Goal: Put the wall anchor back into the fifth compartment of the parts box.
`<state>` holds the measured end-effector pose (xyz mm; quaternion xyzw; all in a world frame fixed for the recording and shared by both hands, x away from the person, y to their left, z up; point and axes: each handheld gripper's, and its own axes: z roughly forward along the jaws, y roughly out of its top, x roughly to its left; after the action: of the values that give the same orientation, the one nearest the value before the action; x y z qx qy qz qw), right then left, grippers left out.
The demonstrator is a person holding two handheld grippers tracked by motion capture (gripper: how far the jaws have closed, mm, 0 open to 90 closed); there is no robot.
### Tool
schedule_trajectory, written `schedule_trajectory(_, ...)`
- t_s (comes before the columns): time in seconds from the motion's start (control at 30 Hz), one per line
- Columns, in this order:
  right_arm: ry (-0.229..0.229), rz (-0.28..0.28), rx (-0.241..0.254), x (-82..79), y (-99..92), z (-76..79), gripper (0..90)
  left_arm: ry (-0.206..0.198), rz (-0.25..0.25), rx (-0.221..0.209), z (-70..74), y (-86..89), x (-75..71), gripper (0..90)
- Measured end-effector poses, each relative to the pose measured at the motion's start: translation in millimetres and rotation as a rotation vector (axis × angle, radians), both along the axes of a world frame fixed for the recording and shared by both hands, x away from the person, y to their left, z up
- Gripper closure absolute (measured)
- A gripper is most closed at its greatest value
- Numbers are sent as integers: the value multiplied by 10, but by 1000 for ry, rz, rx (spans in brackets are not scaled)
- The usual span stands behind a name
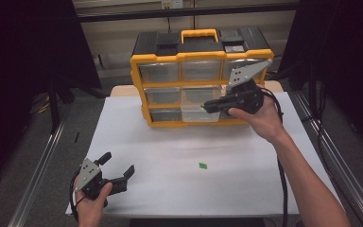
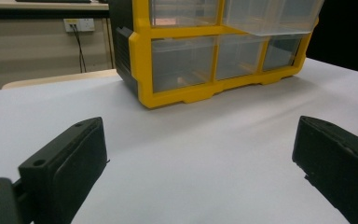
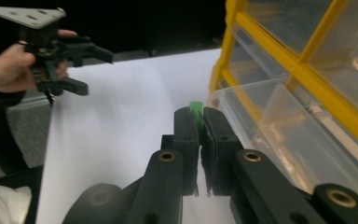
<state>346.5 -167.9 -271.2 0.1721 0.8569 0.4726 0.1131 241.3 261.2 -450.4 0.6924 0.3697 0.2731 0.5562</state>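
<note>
High view: right gripper [image 1: 208,106] is held at the pulled-out clear plastic drawer [image 1: 198,113] of the yellow-and-black organiser cabinet [image 1: 201,59]; a second small green piece [image 1: 203,165] is left on the white table [image 1: 137,142], near right.

Left gripper view: left gripper [image 2: 200,161] is spread wide, empty.

Right gripper view: a small green piece [image 3: 196,111] is pinched between the closed jaws beside the drawer rim, not yet dropped in.

High view looks down; gripper views sit low, sharing organizer [image 1: 201,78].

No text, label, brand, number or sign can be read on anything in these views.
</note>
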Motion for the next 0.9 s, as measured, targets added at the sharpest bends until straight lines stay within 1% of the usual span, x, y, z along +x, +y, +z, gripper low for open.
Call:
schedule_trajectory(0.03, 0, 0, 0, 0, 0, 0, 849, -6, -2, -9, 4, 3, 4, 35)
schedule_trajectory(0.07, 4, -8, -16, 29, 15, 18, 849, -8, -4, -10, 5, 8, 10, 35)
schedule_trajectory(0.1, 7, -14, -27, 61, 26, 36, 849, -6, 10, -14, 5, 11, 12, 35)
schedule_trajectory(0.17, 15, -24, -44, 118, 43, 67, 849, -6, 12, -21, -3, 31, 24, 35)
schedule_trajectory(0.2, 15, -32, -56, 148, 53, 77, 849, 1, 13, -30, -8, 31, 24, 35)
schedule_trajectory(0.23, 24, -46, -88, 210, 77, 90, 849, 3, 11, -27, -8, 38, 24, 35)
schedule_trajectory(0.27, 24, -46, -88, 210, 77, 90, 849, 2, 10, -29, -8, 40, 25, 35)
schedule_trajectory(0.3, 33, -60, -123, 283, 102, 93, 849, 2, 20, -23, -4, 38, 21, 35)
schedule_trajectory(0.33, 34, -70, -145, 318, 111, 96, 849, -1, 26, -18, 3, 36, 17, 35)
schedule_trajectory(0.37, 34, -70, -145, 318, 111, 96, 849, -1, 26, -18, 3, 36, 17, 34)
schedule_trajectory(0.53, 58, -98, -201, 478, 155, 137, 849, 3, 20, -16, 1, 36, 16, 34)
schedule_trajectory(0.6, 69, -104, -220, 540, 176, 156, 849, 3, 16, -25, 0, 33, 16, 34)
schedule_trajectory(0.63, 88, -105, -239, 598, 200, 169, 849, 0, 5, -10, 3, 43, 17, 35)
schedule_trajectory(0.7, 97, -104, -246, 622, 217, 166, 849, 6, 6, -5, 5, 44, 13, 35)
schedule_trajectory(0.73, 112, -93, -259, 649, 228, 164, 848, 7, 2, -8, 4, 41, 10, 34)
schedule_trajectory(0.77, 114, -96, -276, 669, 247, 156, 849, 3, 2, -22, 0, 32, 10, 35)
schedule_trajectory(0.8, 114, -101, -288, 691, 265, 144, 848, 6, 5, -17, 5, 34, 7, 35)
schedule_trajectory(0.9, 139, -107, -324, 745, 319, 113, 849, 1, 4, -19, 2, 34, 7, 35)
